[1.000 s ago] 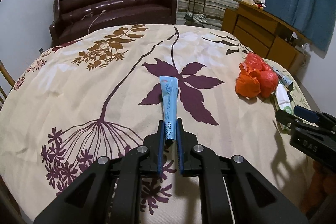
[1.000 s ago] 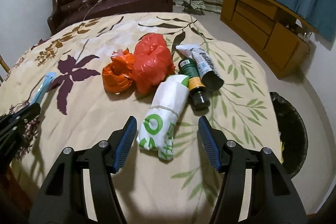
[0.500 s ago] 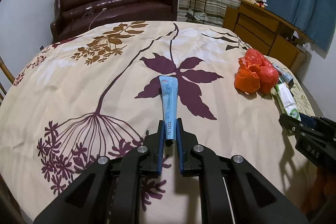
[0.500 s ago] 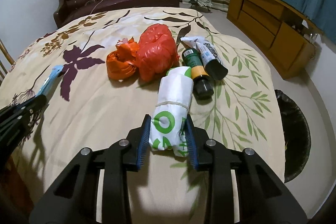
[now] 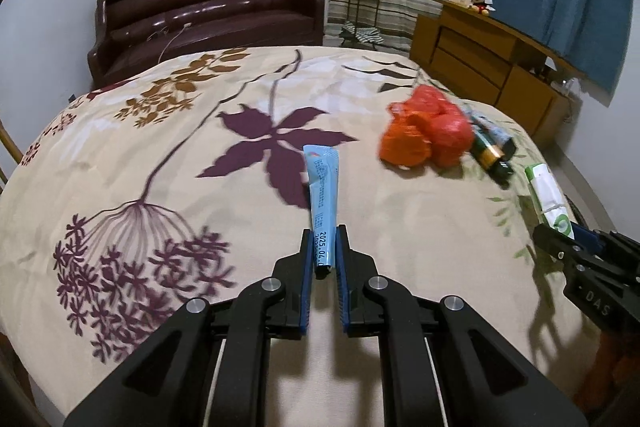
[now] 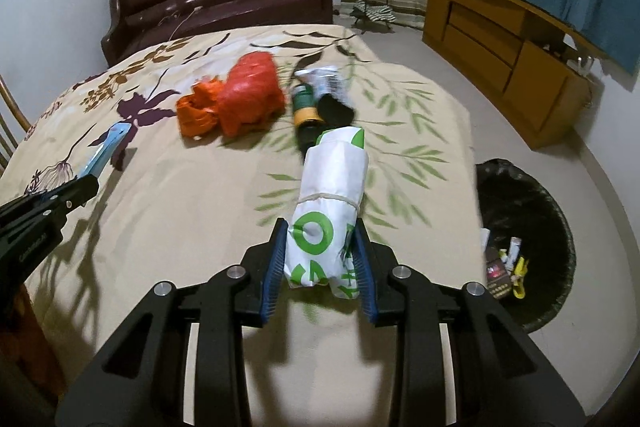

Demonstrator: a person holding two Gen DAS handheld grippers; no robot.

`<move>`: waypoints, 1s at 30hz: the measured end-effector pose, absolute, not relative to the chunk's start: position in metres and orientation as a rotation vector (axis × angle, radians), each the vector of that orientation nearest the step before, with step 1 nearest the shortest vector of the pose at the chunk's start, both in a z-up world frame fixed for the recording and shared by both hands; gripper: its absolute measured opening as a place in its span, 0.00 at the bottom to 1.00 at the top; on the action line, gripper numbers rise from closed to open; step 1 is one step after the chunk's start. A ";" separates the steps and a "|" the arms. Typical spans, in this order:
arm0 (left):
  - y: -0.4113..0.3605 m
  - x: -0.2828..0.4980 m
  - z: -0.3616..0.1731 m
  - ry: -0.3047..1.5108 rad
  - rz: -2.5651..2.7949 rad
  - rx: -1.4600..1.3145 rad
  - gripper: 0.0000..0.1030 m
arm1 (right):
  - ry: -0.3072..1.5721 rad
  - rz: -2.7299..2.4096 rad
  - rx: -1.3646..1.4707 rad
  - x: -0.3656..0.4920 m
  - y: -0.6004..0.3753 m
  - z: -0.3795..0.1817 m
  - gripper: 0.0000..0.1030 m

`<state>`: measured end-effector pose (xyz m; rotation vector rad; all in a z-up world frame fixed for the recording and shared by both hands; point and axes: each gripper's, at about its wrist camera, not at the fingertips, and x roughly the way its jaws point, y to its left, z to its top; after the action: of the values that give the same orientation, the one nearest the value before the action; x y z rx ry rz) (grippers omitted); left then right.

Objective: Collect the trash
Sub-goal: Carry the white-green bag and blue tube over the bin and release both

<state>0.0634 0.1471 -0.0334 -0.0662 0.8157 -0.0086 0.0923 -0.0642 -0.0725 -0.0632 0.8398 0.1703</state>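
The rolled white-and-green bag (image 6: pixel 326 223), bound by a thin band about its middle, is clamped at its near end between the blue pads of the right gripper (image 6: pixel 320 263), whose jaws are drawn in against the bundle; its far end points toward twelve o'clock and appears to be raised clear of the floral tablecloth (image 6: pixel 180 211), though contact at the tip cannot be ruled out. The bin with the black liner (image 6: pixel 524 227) stands on the floor at about three o'clock of that gripper, off the table edge, with some scraps already inside. The step in hand is judged to be the carry to the bin: the bundle should be kept level and swung rightward over the rim before the jaws are released (a soft roll may sag or slip if tilted nose-down). The pale blue tube (image 5: pixel 322 195) is pinched at its crimped end by the left gripper (image 5: pixel 323 259), jaws nearly closed on it, and it reaches toward twelve o'clock. Left on the cloth are the orange bags (image 6: pixel 236 99) and, just beside them at three o'clock, the dark bottle (image 6: pixel 306 111) and the grey tube (image 6: pixel 332 87), to be fetched afterwards.
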 end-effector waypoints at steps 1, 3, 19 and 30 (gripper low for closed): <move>0.141 0.063 -0.032 0.812 -0.015 -0.063 0.11 | 0.836 0.166 -0.059 0.092 -0.069 -0.072 0.30; 0.130 0.062 -0.031 0.808 -0.026 -0.058 0.11 | 0.828 0.156 -0.048 0.090 -0.080 -0.070 0.30; 0.034 0.069 -0.029 0.803 -0.129 0.005 0.11 | 0.787 0.048 0.030 0.084 -0.174 -0.066 0.30; -0.030 0.074 -0.024 0.787 -0.197 0.065 0.11 | 0.778 -0.017 0.081 0.085 -0.232 -0.072 0.30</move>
<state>0.0743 -0.0299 -0.0243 0.0645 0.7873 -0.1967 0.0850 -0.2316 -0.0717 0.0810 0.7785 -0.0169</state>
